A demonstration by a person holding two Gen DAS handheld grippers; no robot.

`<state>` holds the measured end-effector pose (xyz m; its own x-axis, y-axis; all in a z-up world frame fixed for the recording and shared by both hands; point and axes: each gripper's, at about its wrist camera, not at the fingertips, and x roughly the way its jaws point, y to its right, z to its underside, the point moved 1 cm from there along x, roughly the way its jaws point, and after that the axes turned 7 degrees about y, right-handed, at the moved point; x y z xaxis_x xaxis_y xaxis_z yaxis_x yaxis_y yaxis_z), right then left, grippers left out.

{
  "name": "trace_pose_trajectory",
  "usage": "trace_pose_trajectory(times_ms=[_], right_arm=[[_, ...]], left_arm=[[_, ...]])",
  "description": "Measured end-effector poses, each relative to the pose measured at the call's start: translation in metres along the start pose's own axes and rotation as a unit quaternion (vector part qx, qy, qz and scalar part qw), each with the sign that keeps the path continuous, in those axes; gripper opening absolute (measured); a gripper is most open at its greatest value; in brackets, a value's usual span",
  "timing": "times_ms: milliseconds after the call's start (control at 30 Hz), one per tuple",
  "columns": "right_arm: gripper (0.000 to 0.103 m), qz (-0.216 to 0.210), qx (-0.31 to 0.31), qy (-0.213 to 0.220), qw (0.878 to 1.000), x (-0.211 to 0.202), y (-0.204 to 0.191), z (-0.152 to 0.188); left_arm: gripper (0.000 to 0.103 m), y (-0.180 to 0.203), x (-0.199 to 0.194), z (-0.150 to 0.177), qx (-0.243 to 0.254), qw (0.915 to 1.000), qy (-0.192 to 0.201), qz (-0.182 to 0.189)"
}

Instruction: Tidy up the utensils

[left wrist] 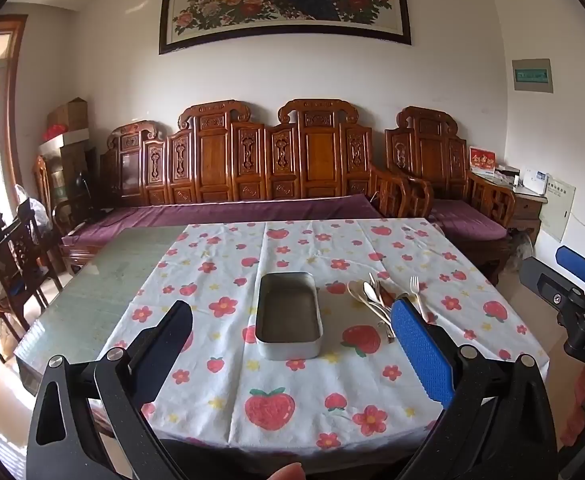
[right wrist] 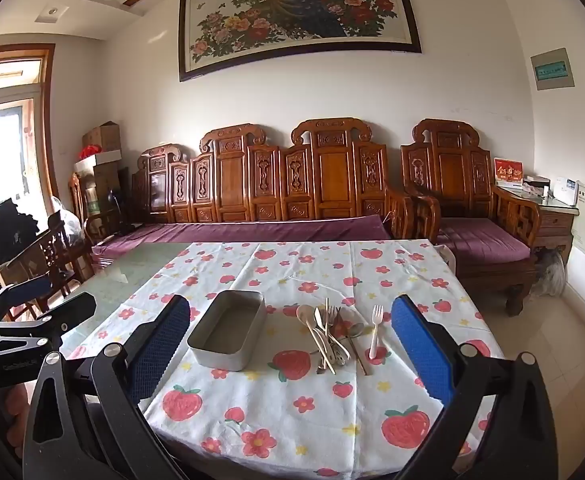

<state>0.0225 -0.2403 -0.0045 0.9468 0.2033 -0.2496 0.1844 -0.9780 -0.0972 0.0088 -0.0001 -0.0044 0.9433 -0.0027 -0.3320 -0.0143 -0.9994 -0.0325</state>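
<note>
An empty grey metal tin (left wrist: 289, 315) (right wrist: 227, 329) stands on the strawberry-print tablecloth (left wrist: 292, 392) (right wrist: 292, 412). To its right lies a heap of utensils (left wrist: 376, 300) (right wrist: 332, 334): spoons, forks and a knife, crossing each other. A white plastic fork (left wrist: 417, 296) (right wrist: 375, 330) lies apart on the heap's right. My left gripper (left wrist: 292, 332) hovers open above the near table, the tin between its fingers in the picture. My right gripper (right wrist: 290, 328) is also open, held short of the utensils. Neither holds anything.
The cloth covers the right part of a glass-topped table (left wrist: 88, 300) (right wrist: 132, 260). A carved wooden sofa with purple cushions (left wrist: 228, 208) (right wrist: 252, 232) stands behind it. Wooden chairs (left wrist: 16, 256) crowd the left side. An armchair (right wrist: 476, 224) sits at the right.
</note>
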Motion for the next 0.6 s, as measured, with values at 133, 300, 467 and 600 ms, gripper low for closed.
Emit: trace_pose_trajectory(times_ms=[133, 300, 467, 600], right_arm=[[0.101, 0.000, -0.002, 0.000, 1.000, 0.000, 0.000, 0.000], [0.101, 0.001, -0.002, 0.001, 1.000, -0.001, 0.000, 0.000], [0.101, 0.000, -0.002, 0.001, 1.000, -0.001, 0.000, 0.000], [0.101, 0.000, -0.002, 0.001, 1.000, -0.001, 0.000, 0.000]], left_arm=[[0.096, 0.000, 0.000, 0.000, -0.001, 1.0000, 0.000, 0.001], [0.096, -0.001, 0.001, -0.002, -0.004, 1.0000, -0.001, 0.001], [0.096, 0.001, 0.000, -0.007, -0.002, 1.0000, 0.002, 0.001], [0.096, 0.002, -0.004, -0.016, -0.004, 1.0000, 0.001, 0.001]])
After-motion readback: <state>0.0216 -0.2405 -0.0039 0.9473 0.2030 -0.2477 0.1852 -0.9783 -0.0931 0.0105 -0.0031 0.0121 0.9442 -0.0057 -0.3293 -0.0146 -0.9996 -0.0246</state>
